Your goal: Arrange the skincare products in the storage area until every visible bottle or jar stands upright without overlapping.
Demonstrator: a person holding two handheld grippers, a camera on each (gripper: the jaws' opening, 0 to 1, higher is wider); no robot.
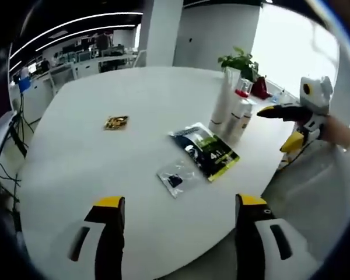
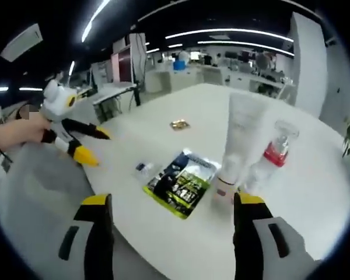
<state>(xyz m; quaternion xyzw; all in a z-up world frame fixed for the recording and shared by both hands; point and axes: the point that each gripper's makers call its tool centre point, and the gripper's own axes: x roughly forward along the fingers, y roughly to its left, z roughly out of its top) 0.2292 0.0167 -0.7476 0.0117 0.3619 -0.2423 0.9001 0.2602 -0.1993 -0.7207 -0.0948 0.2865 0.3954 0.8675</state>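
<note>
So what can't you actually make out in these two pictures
- Dark and green packet: print too small, both views.
- Gold item: too small to identify, left gripper view.
- White tube and red-capped bottle: labels blurred; the tube partly hides the bottle in the left gripper view.
- Clear bag: its dark contents unreadable.
- Table: near edge cut off by the frame.

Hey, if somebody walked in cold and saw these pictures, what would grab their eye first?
Probably the tall white tube standing cap-down beside a clear bottle with a red band, near the white table's edge. Next, the dark and lime-green packet lying flat beside them, and the right gripper with yellow-tipped jaws apart, over the table's edge.
</note>
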